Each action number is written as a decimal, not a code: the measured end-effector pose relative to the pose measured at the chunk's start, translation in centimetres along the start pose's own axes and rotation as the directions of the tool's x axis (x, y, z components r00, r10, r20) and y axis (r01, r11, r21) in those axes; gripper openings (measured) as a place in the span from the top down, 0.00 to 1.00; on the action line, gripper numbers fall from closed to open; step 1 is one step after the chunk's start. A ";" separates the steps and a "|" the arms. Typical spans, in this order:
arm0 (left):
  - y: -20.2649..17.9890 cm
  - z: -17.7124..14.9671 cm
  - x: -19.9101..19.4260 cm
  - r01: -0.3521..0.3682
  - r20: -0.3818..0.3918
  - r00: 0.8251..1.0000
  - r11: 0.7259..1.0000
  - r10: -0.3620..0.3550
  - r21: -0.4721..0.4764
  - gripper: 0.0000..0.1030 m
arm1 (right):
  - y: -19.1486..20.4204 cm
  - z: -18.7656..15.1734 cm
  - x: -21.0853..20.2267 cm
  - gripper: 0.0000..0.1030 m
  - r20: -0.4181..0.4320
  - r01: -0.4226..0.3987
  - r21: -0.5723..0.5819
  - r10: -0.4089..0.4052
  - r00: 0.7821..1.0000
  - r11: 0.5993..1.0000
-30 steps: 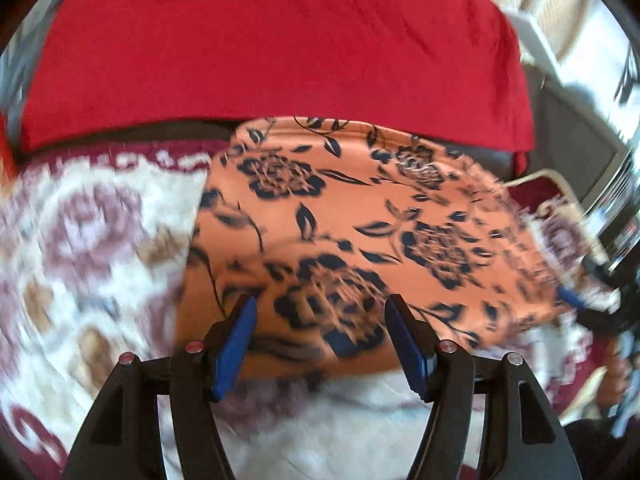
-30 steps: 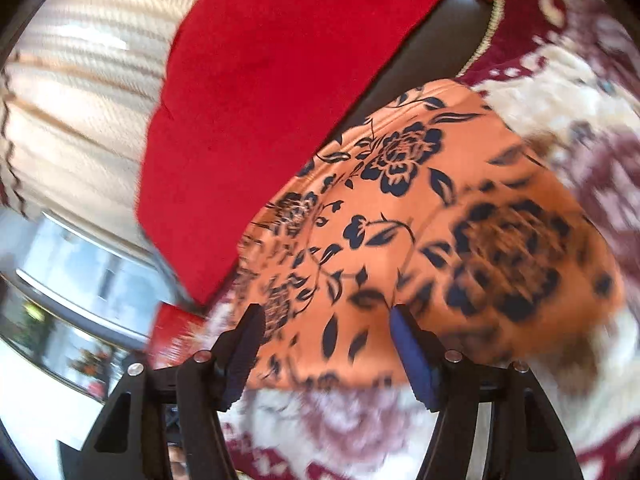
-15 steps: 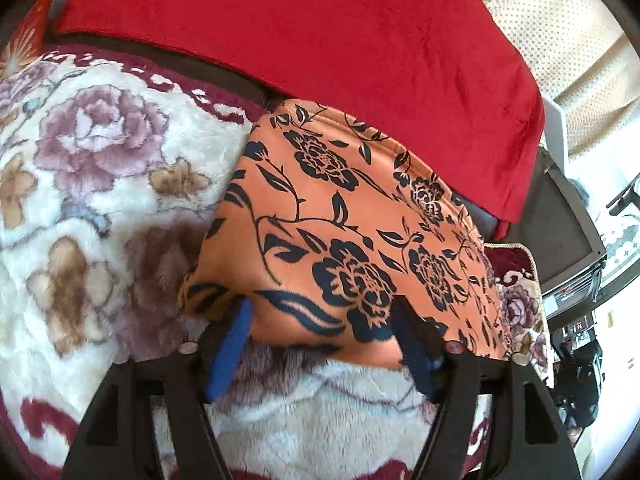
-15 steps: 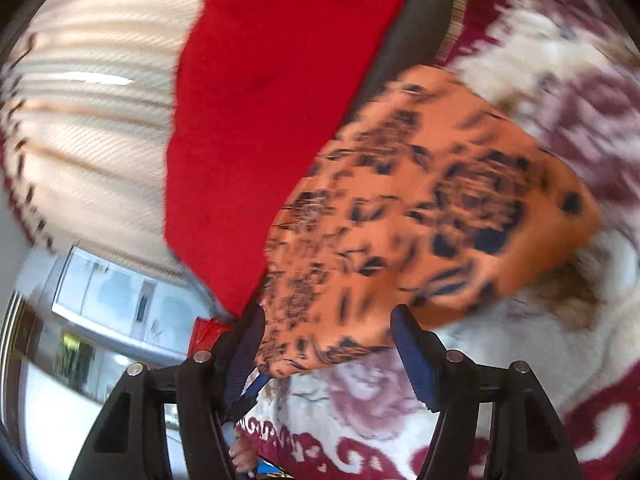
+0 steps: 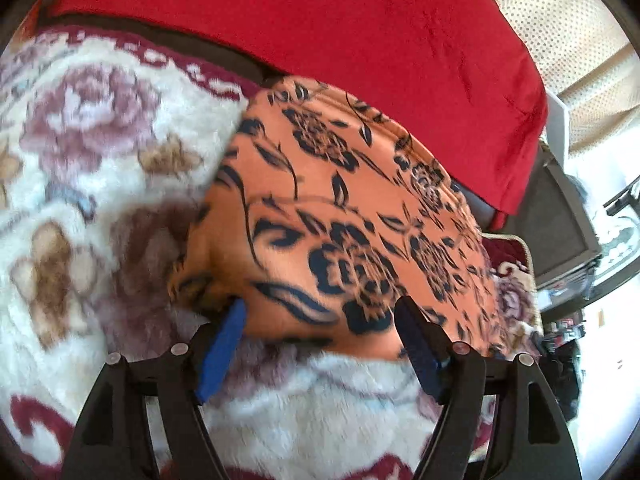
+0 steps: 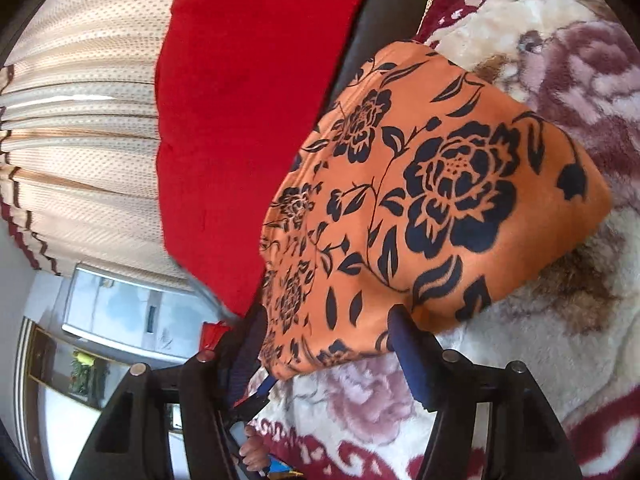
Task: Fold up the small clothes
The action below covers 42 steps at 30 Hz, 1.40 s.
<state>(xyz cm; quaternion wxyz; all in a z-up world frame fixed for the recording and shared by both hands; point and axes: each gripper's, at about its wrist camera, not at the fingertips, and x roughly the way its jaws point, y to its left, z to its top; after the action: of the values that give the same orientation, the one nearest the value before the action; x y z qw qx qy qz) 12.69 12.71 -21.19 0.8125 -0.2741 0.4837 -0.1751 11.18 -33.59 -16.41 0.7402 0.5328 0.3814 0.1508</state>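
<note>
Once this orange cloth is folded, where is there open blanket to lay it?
Free: the floral blanket beside the orange cloth, on the side away from the red cover, and the strip in front by the left claw. Crowded: the far edge, where the orange cloth lies close to the red cover.

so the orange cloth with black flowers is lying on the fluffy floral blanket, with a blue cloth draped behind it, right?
Not quite: the cloth draped behind it is red, not blue, as both wrist views show. The rest holds: the orange cloth with black flowers lies on the fluffy floral blanket.
</note>
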 end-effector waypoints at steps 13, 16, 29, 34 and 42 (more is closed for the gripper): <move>4.6 0.9 1.8 0.153 0.007 0.987 0.937 -0.159 -0.314 0.25 | -3.7 0.7 -1.0 0.34 0.047 0.101 0.137 -0.109 0.993 0.985; 5.5 1.6 2.3 0.193 0.079 0.981 0.905 -0.176 -0.380 0.26 | -4.0 1.9 -0.5 0.34 0.098 0.087 0.173 -0.105 0.990 0.981; 0.6 2.6 -1.7 0.144 0.202 0.973 0.978 -0.112 -0.151 0.71 | 0.6 4.1 0.5 0.77 0.292 0.161 -0.053 -0.139 0.946 0.985; -0.5 -1.3 -4.5 0.035 0.118 0.993 0.998 -0.029 -0.043 0.65 | 3.3 0.9 -4.4 0.77 0.328 0.155 -0.202 -0.083 0.941 0.967; 5.3 -1.4 -6.5 -0.025 -0.009 1.000 0.990 0.024 -0.139 0.43 | -3.6 0.4 -6.0 0.37 0.124 0.195 0.033 -0.198 0.972 0.980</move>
<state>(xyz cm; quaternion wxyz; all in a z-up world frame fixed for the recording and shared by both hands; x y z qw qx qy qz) 8.49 20.08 -20.48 0.7918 -0.3235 0.5009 -0.1319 6.82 -39.04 -17.23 0.7688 0.5084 0.3858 0.0388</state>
